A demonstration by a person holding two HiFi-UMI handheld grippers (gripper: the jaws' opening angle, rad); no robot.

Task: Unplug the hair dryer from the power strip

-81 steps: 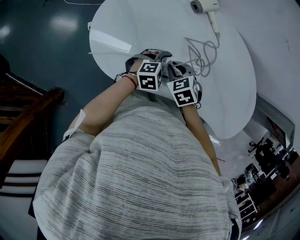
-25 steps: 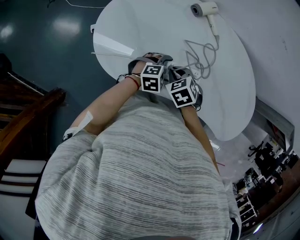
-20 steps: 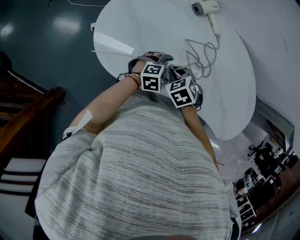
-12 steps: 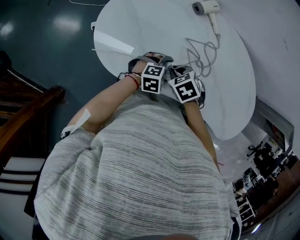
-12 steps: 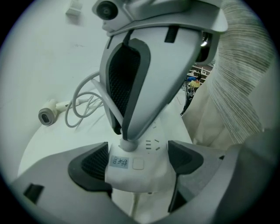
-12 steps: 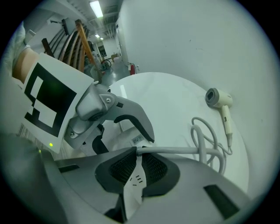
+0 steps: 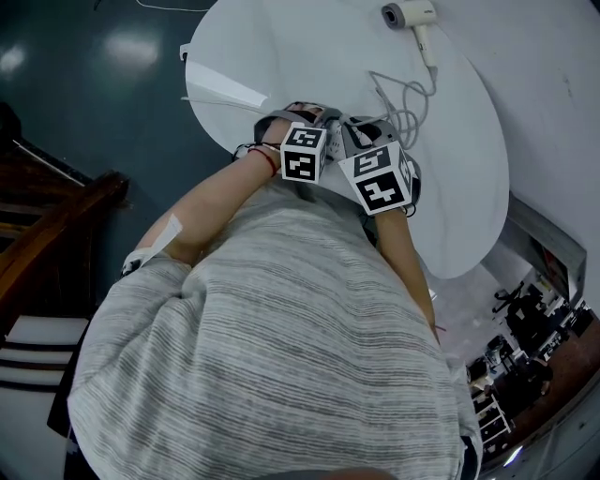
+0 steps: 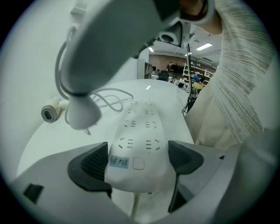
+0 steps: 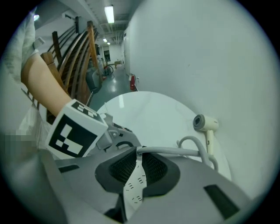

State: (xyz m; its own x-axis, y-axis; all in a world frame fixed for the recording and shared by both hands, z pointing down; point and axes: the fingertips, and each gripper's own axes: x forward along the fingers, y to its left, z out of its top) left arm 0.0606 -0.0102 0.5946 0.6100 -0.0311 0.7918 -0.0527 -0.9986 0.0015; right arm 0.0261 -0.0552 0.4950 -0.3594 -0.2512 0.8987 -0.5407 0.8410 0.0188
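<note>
1. As far as the left gripper view shows, the plug (image 8: 81, 114) is out. It hangs in the air with its prongs (image 8: 88, 130) bare, just beside the power strip (image 8: 140, 140) and not touching it.
2. Left gripper (image 8: 138, 162): jaws clamped on the button end of the power strip, one pad on each long side. We read this as the hold-down hand.
3. Right gripper (image 9: 138, 168): jaws nearly together, pinched on the cord (image 9: 175, 151) close to the plug. We can't see the plug body in the right gripper view. A sliver of the strip shows through the gap under the pads.
4. Hair dryer (image 7: 408, 13): lies on its side at the far edge of the round white table (image 7: 309, 56), well apart from both grippers. Its cord runs back in loose loops toward the right gripper.
5. Head view: both grippers sit side by side near the table's near edge, marker cubes up. Strip and plug are hidden under them there.
6. Status, our call: the unplug itself looks done. Every socket we can see on the strip is empty.
7. Left, as we judge it: set the plug down on the table clear of the strip, let go of the cord, then let go of the strip.
8. Risk looks low. The cord is slack, so we expect little pull on the plug at release.
</note>
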